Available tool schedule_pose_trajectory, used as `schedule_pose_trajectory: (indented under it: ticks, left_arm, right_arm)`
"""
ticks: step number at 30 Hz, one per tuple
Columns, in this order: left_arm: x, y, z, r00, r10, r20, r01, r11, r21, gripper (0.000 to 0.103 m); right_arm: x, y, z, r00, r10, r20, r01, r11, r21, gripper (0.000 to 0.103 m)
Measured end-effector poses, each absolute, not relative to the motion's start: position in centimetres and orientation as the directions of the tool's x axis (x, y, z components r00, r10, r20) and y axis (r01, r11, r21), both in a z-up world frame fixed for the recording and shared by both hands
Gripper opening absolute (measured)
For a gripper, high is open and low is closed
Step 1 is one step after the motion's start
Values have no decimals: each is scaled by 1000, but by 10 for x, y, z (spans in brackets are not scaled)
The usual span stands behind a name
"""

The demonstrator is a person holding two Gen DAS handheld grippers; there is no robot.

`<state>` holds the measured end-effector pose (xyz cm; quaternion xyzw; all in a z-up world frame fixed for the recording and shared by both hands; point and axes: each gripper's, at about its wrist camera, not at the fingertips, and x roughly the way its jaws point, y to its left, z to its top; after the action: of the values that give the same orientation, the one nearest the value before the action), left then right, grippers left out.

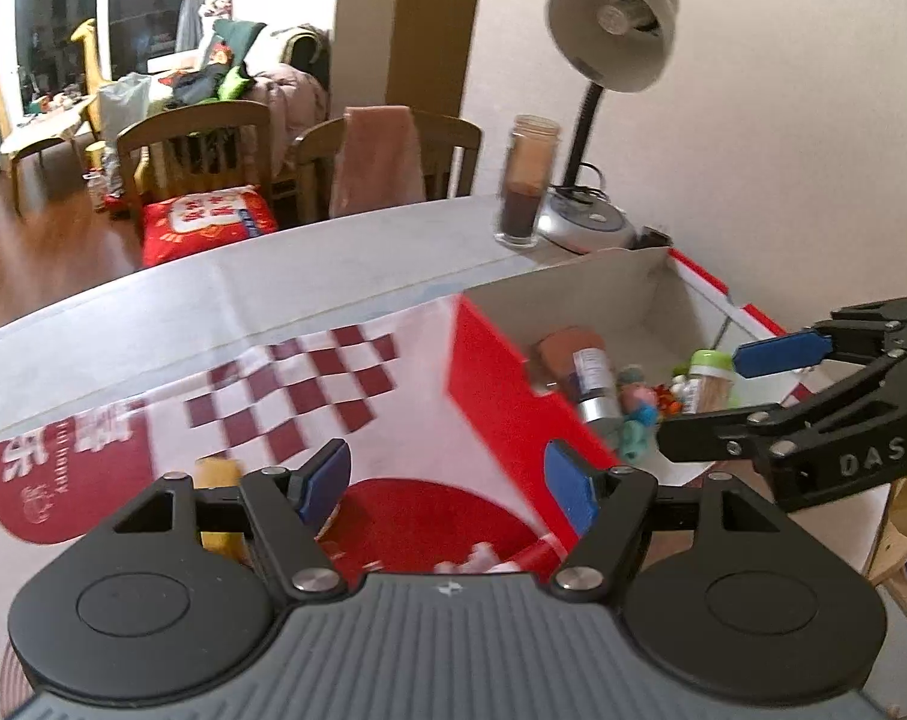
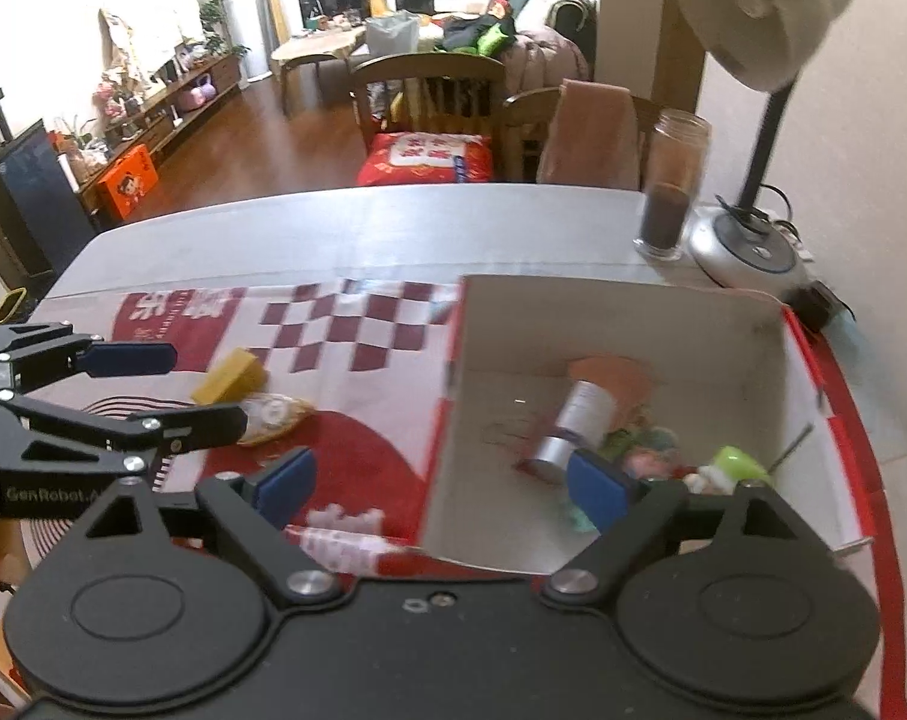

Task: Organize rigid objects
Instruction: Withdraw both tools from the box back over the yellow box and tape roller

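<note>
Inside the red box [image 2: 795, 360] lie a silver-capped bottle [image 2: 573, 420] and small toys [image 2: 645, 450]; both grippers gape wide, empty.

Small box clutter [image 2: 651, 456] blurred, perhaps toys

"DAS" on the right claw [image 1: 702, 402]; "GenRobot.A" on the left claw [image 2: 210, 387].

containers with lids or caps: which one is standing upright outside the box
The tall clear glass jar with dark powder, upright on the table beside the lamp base. The silver-capped bottle lies on its side inside the red-and-white box.
</note>
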<state>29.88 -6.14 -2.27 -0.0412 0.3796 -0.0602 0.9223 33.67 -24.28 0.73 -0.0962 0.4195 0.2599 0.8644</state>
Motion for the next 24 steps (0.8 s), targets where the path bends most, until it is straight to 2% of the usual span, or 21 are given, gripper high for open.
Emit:
schedule_pose_trajectory:
  ticks: [3, 5, 9, 12, 18, 24]
  left_arm:
    - [286, -39, -23, 731, -105, -674, 50, 994, -101, 74]
    - [281, -27, -24, 740, -88, -667, 36, 995, -91, 78]
    - [272, 3, -29, 744, -78, -664, 6, 994, -111, 79]
    - [268, 22, -36, 747, -56, -663, -20, 994, -107, 83]
    - [265, 53, -58, 753, 11, -658, -82, 994, -78, 84]
    - [278, 73, -82, 731, -1, -682, -98, 989, -106, 84]
  right_arm:
    - [328, -226, 5, 514, 380, -769, -539, 840, 55, 93]
    - [325, -217, 4, 516, 392, -762, -545, 836, 62, 98]
    - [319, -196, 0, 521, 420, -744, -562, 824, 71, 103]
    - [315, -181, -5, 526, 438, -729, -582, 810, 67, 103]
    - [307, -153, -20, 505, 463, -729, -618, 783, 70, 103]
    - [301, -124, -45, 482, 452, -751, -662, 749, 26, 103]
